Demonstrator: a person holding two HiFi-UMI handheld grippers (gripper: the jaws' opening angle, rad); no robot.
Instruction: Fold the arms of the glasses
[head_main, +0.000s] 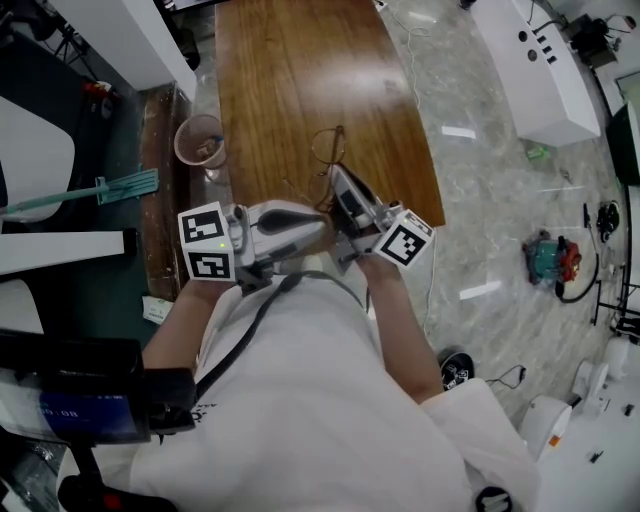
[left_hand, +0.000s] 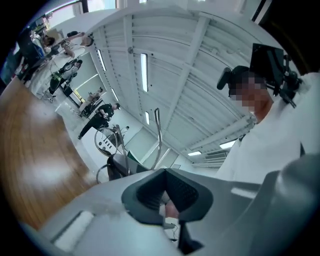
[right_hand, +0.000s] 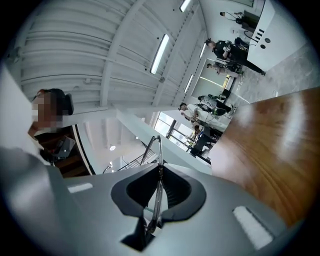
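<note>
The glasses (head_main: 327, 150), a thin wire-rimmed pair, are held in the air above the near end of the wooden table (head_main: 300, 60), resting on nothing, with the rims tilted up and away from the person. In the right gripper view the frame (right_hand: 159, 170) runs edge-on straight through the jaws, so the right gripper (head_main: 337, 180) is pinched on the glasses and carries them. The left gripper (head_main: 322, 218) sits just beside it with its jaws pressed together. In its own view one slim arm (left_hand: 158, 135) rises from the very tip of those jaws, so it looks nipped there, though the contact point is hard to see. A round rim (left_hand: 106, 141) shows beyond it. The step in hand seems to be swinging this arm in against the rims. To do it well, the right gripper should stay a fixed anchor near the hinge while the left sweeps along the arm's natural arc, not across it, since wire this thin would bend or spring free. A grip near the arm's end gives leverage but little control, so slow movement is wise. A pinkish plastic cup (head_main: 200, 140) stands well apart on the table's left edge and poses no obstruction.
</note>
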